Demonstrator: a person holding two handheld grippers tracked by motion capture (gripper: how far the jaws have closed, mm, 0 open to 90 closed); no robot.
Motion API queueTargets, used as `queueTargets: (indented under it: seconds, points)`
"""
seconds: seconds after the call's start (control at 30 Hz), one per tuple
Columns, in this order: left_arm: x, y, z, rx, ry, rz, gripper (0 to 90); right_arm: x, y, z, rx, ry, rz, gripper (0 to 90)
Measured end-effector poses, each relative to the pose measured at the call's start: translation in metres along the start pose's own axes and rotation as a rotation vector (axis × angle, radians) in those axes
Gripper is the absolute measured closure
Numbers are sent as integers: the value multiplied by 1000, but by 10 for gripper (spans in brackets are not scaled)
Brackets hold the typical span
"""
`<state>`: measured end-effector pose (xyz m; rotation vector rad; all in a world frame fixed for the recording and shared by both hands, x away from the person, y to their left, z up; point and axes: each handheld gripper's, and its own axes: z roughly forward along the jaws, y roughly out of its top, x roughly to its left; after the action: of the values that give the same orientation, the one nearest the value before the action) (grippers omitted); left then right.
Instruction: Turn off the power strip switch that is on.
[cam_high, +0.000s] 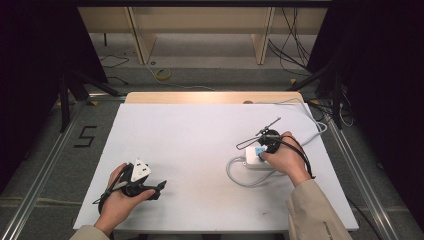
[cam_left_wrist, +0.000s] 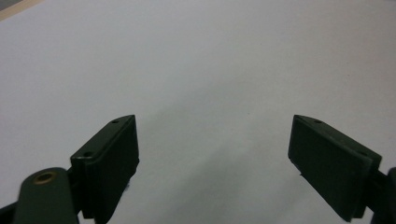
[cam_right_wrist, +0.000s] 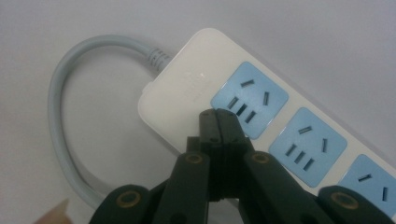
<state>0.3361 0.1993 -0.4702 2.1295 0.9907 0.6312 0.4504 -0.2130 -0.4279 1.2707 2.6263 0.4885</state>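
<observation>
A white power strip (cam_right_wrist: 196, 93) with blue socket faces (cam_right_wrist: 250, 100) lies on the white table, its grey cable (cam_right_wrist: 56, 116) looping off one end. My right gripper (cam_right_wrist: 218, 116) is shut, its two black jaws pressed flat together with nothing between them, tips just over the strip's end beside the first socket. In the high view the right gripper (cam_high: 270, 142) sits over the power strip (cam_high: 254, 159) at the right of the table. My left gripper (cam_high: 159, 189) rests near the table's front left, and in its own view the left gripper (cam_left_wrist: 215, 154) stands open over bare white table.
The strip's grey cable (cam_high: 240, 177) loops toward the front, and another length runs to the table's back right edge (cam_high: 310, 112). The white table sheet (cam_high: 200, 145) lies between the two hands. Dark curtains and floor rails flank the table.
</observation>
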Motion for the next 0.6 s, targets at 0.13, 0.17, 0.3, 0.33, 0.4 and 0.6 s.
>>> queueTargets:
  seconds: [0.13,0.17,0.3,0.33,0.4,0.6]
  points:
    - [0,0,0,-2,0,-2,160,2,-1,-2,-22,0,-10,900]
    - [0,0,0,-1,0,-2,160,3,-1,-3,-30,-1,-3,900]
    - [0,0,0,-2,0,-2,160,2,-2,-5,-76,20,0,900]
    - [0,0,0,-2,0,-1,160,2,-3,-6,-89,26,-1,900]
    - [0,0,0,-2,0,0,160,2,-5,-7,-112,22,-2,900]
    - [0,0,0,-4,0,-3,160,3,-6,-9,-154,29,-1,900]
